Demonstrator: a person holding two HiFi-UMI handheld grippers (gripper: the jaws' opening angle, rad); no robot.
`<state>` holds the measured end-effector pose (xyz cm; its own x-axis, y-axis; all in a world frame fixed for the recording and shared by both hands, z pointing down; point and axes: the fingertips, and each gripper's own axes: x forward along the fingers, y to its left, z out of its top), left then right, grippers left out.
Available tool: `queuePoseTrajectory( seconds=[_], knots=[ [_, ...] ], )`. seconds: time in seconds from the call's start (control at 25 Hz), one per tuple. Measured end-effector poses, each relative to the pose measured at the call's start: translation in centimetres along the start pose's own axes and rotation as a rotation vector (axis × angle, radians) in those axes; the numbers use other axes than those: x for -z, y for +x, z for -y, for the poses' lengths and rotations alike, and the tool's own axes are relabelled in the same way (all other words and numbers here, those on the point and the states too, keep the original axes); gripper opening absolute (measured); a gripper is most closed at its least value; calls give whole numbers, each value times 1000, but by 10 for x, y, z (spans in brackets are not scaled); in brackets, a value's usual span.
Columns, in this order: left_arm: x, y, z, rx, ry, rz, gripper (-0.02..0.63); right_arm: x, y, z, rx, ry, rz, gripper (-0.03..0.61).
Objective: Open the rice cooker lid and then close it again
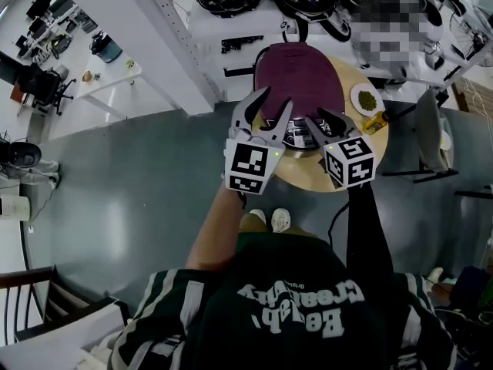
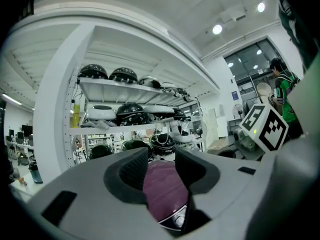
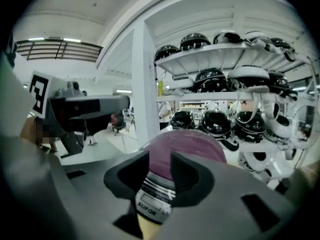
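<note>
The rice cooker (image 1: 300, 72) has a purple lid and a white front panel (image 3: 152, 204); it stands on a round wooden table (image 1: 308, 177) with the lid down. My left gripper (image 1: 276, 99) hovers at the cooker's front left, jaws open and empty, and the lid shows beyond them in the left gripper view (image 2: 165, 194). My right gripper (image 1: 323, 120) is at the front right, just before the panel. Its jaws stand apart with nothing pressed between them, and the cooker (image 3: 190, 144) shows through the gap.
A plate of green bits (image 1: 367, 97) and a yellow item (image 1: 375, 122) lie on the table's right side. White shelving (image 1: 231, 21) with several dark rounded objects stands behind the table. A chair (image 1: 427, 141) is to the right. Grey floor surrounds the table.
</note>
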<state>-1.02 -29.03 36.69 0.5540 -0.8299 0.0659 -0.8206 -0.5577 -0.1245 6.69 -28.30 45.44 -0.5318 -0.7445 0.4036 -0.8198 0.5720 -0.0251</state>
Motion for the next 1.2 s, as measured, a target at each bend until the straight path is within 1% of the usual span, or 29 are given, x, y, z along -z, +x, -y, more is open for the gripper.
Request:
queuePoseTrajectory(
  seconds=[0.08, 0.12, 0.48, 0.6, 0.76, 1.2],
  knots=[
    [2, 0, 0, 2, 2, -9, 164, 17, 6, -4, -9, -45, -83, 133],
    [2, -1, 0, 2, 6, -14, 166, 22, 9, -7, -16, -56, -109, 133],
    [7, 4, -8, -12, -8, -30, 173, 46, 25, -9, -44, -58, -186, 133],
    [9, 7, -9, -11, -11, -36, 173, 49, 26, -10, -36, -77, -179, 130],
    [12, 11, -9, -6, -13, -42, 173, 49, 27, -9, -41, -77, -169, 129],
    [14, 13, -12, -3, -31, -41, 173, 52, 26, -10, -7, -101, -140, 123]
  ],
)
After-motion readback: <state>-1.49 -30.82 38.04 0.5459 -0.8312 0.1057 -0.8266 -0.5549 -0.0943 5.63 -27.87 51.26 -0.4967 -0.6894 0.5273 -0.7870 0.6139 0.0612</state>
